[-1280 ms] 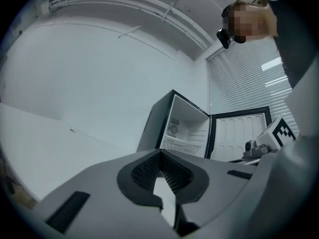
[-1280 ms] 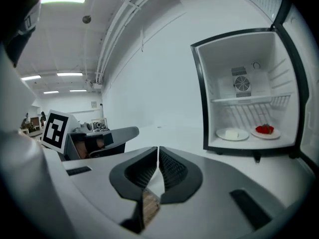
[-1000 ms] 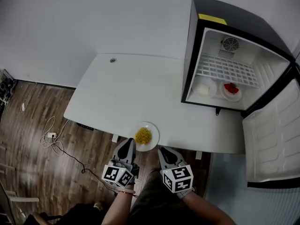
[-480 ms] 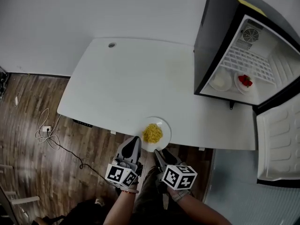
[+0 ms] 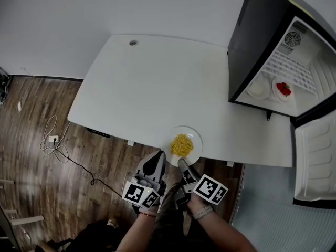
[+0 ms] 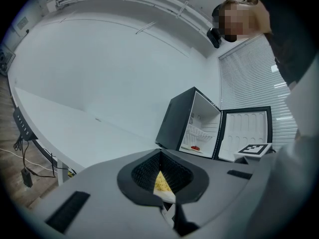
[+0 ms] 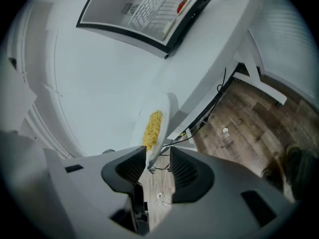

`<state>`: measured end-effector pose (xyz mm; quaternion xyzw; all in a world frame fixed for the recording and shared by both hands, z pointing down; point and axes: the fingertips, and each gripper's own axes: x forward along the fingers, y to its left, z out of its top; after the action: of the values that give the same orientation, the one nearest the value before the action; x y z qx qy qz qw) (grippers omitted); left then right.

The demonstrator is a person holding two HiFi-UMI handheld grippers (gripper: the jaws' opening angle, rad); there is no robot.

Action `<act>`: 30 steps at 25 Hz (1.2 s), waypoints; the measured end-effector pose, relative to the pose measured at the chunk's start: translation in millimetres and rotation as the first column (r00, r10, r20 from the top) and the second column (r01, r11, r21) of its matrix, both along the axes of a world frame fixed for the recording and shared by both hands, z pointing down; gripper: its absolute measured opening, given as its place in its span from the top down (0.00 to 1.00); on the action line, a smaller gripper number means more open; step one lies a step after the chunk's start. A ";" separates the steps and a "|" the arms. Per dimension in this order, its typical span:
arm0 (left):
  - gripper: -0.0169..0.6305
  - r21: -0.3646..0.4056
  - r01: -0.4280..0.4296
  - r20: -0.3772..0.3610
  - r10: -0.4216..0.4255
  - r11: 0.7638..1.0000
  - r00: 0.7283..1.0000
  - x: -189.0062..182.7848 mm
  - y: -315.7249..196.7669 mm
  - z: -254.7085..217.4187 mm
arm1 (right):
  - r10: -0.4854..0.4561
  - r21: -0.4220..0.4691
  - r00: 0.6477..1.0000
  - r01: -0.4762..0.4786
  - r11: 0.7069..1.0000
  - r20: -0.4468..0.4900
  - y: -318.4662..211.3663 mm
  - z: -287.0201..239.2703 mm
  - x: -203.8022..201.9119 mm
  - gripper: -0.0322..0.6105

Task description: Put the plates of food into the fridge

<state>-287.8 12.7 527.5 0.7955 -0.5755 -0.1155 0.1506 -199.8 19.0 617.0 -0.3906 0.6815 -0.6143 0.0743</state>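
White tabletop with rounded corners, set against a plain pale wall, dark wood-plank floor below. At its near edge the left gripper has its jaws pulled in to a thin gap. A sliver of the round white plate and its heap of yellow noodles shows in that gap; can't tell whether the pads actually clamp the rim. The right gripper is rolled onto its side. Its jaws have just been opening and stand moderately wide, with the plate rim edge-on between them, close to one pad and clear of the other, so no grip. Plate sits just in front of both grippers, well apart from the black mini fridge on the table's far right end. Fridge door is swung fully open. Inside, under a white wire shelf, are two small plates side by side, one with white food, one with red food. Small round cable hole near the table's back edge. White cable and socket block lie on the floor at left.
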 end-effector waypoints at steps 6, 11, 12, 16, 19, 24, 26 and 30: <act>0.96 -0.007 -0.008 -0.007 0.008 1.000 1.000 -0.4 3.7 0.4 | 0.055 -0.013 0.991 -0.054 0.998 0.122 -7.3 -3.5 -2.6 0.73; 0.96 -0.014 -0.014 -0.005 0.014 1.000 1.000 0.2 2.9 -0.5 | 0.071 -0.012 0.985 -0.070 0.997 0.155 -11.4 -5.6 1.8 0.85; 0.96 -0.015 -0.015 -0.006 0.015 1.000 1.000 0.2 2.1 -0.9 | 0.076 -0.017 0.983 -0.075 0.997 0.164 -11.9 -6.0 2.8 0.85; 0.96 -0.013 -0.019 -0.005 0.019 1.000 1.000 1.1 -2.8 -3.7 | 0.076 -0.007 0.978 -0.076 0.997 0.197 -14.8 -13.8 6.7 0.86; 0.96 -0.012 -0.024 -0.008 0.024 1.000 1.000 3.4 -8.2 -6.2 | 0.079 -0.010 0.974 -0.079 0.997 0.214 -17.7 -18.6 11.2 0.87; 0.96 0.004 -0.040 -0.007 0.040 0.999 0.999 10.1 -18.9 -15.6 | 0.087 0.011 0.972 -0.091 0.996 0.217 -26.3 -26.3 24.8 0.87; 0.96 0.007 -0.047 -0.006 0.047 0.999 0.999 12.3 -22.9 -19.1 | 0.097 0.013 0.970 -0.102 0.995 0.222 -29.5 -30.9 29.8 0.87; 0.96 0.015 -0.070 -0.003 0.070 0.997 0.998 20.9 -31.0 -28.2 | 0.115 0.022 0.966 -0.123 0.992 0.230 -33.8 -43.2 41.3 0.87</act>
<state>-266.9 -18.3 499.3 0.8161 -0.5460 -0.1157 0.1497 -158.5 -14.8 573.8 -0.3565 0.6547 -0.6371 0.1958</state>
